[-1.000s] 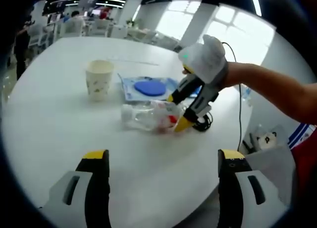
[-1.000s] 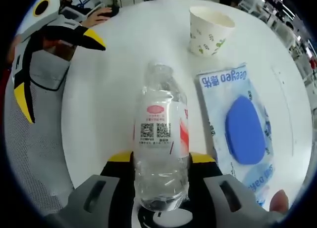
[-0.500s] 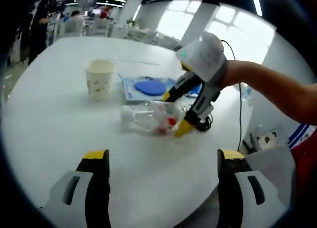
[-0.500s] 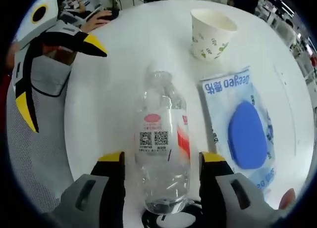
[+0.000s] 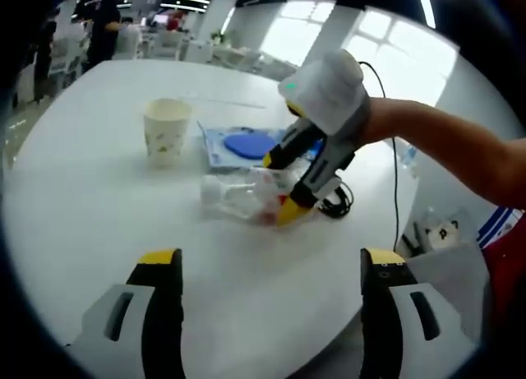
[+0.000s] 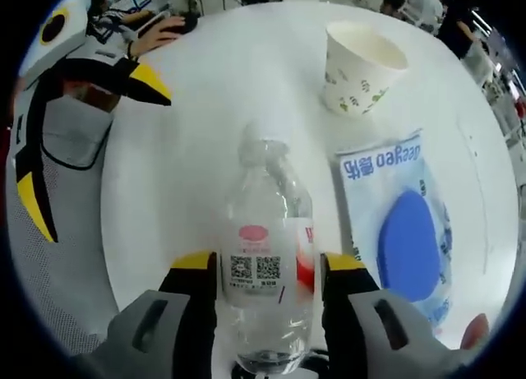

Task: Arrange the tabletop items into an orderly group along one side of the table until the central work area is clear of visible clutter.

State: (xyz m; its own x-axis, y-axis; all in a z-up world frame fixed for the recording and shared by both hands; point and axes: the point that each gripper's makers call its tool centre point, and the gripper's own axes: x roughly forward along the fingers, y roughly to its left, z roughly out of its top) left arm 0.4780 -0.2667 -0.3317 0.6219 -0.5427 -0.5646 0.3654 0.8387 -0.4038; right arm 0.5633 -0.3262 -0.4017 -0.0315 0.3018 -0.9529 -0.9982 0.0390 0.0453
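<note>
1. Round white desk (image 5: 74, 206): wide bare top, with the items clustered toward its middle and far side.
2. Right tool (image 6: 267, 268): seen from the left gripper view (image 5: 286, 186) as a white body with yellow-tipped black jaws, held by a person's bare forearm coming in from the right. Its jaws stand on either side of the bottle's body, tips at the label. Looks closed against the sides, though firm contact is hard to confirm.
3. Left tool (image 5: 271, 260): jaws spread wide apart, nothing between them, held over bare desk near the edge. It also shows at the left of the right gripper view (image 6: 49, 140).
4. Flat light-blue plastic packet with a dark blue oval patch (image 6: 403, 231): lies flat just beside the bottle, beyond it in the left gripper view (image 5: 242, 145).
5. Clear plastic water bottle with a red-and-white label (image 6: 267, 247): lies on its side on the desk, neck end pointing away from the right tool toward the cup (image 5: 246, 196).
6. White paper cup with a green leaf print (image 6: 357, 67): upright, apart from the bottle, near the packet's corner (image 5: 166, 131).
7. Black coiled cable (image 5: 335, 202): on the desk behind the right tool.
</note>
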